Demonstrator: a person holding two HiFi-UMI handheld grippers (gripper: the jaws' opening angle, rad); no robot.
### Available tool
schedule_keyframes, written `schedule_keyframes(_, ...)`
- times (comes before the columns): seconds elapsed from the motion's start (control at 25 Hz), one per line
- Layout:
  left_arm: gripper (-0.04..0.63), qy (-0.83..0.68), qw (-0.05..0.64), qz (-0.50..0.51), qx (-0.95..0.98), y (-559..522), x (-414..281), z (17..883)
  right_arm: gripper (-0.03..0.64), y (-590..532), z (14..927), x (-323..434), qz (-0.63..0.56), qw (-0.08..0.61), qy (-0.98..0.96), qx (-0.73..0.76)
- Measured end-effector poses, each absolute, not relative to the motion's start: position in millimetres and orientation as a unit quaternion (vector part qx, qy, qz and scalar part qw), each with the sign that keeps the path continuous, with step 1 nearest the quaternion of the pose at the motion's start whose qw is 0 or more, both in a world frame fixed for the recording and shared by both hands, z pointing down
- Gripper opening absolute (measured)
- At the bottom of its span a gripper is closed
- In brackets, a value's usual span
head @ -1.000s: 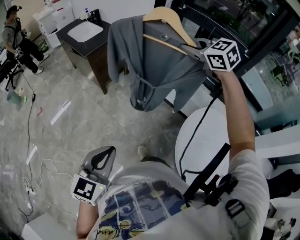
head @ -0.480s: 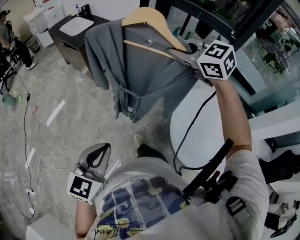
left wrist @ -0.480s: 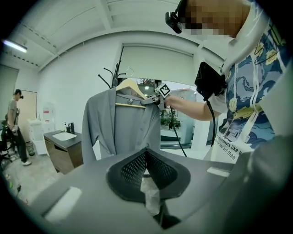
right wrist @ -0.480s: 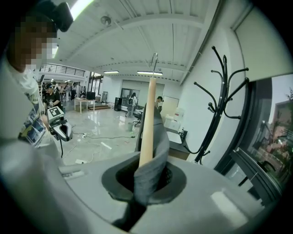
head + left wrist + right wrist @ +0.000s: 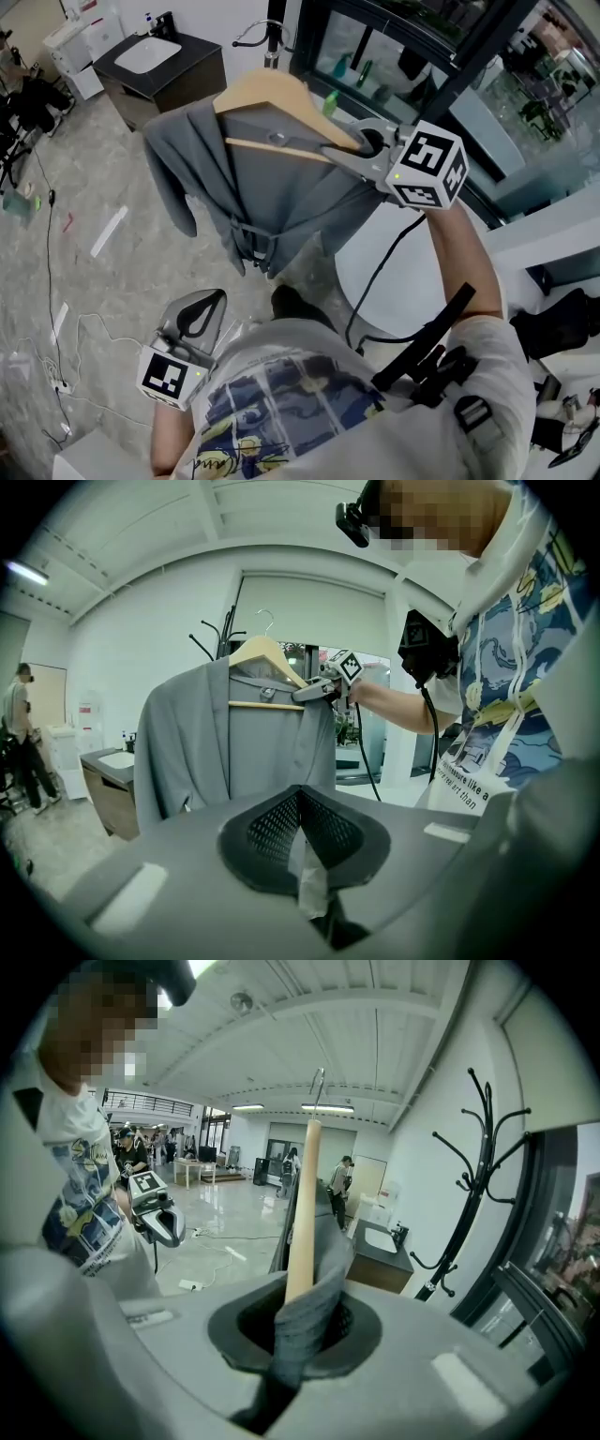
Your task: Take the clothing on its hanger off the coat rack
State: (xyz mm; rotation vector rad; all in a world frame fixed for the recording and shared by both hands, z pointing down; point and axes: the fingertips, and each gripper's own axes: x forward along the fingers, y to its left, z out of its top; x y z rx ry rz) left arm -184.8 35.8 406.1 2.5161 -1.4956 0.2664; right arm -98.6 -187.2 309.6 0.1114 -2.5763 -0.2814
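Observation:
A grey garment hangs on a wooden hanger held in the air, clear of the black coat rack behind it. My right gripper is shut on the hanger's right shoulder end, pinching wood and grey cloth together. In the right gripper view the hanger arm and a fold of the garment run straight out of the right gripper, with the coat rack standing apart at the right. My left gripper hangs low by the person's hip, shut and holding nothing. The left gripper view shows the whole garment on its hanger.
A dark cabinet with a white sink stands at the back left. A round white table is under my right arm. Cables trail over the grey floor at the left. Dark-framed glass panels line the right side. A person stands far left.
The hanger with the garment has shifted left and lower in the head view, still in my right gripper. The coat rack's top has come into view behind it. The left gripper has stayed put.

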Motion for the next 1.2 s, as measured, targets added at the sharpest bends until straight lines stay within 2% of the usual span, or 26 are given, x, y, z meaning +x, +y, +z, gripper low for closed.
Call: schedule_keyframes(1.2, 0.003, -0.486, 0.095, 0.089, 0.864, 42.0, -166.8, 412.3, 0.008, -81.8, 352.7, -84.1, -0.090, 0.264, -0.960, 0.013)
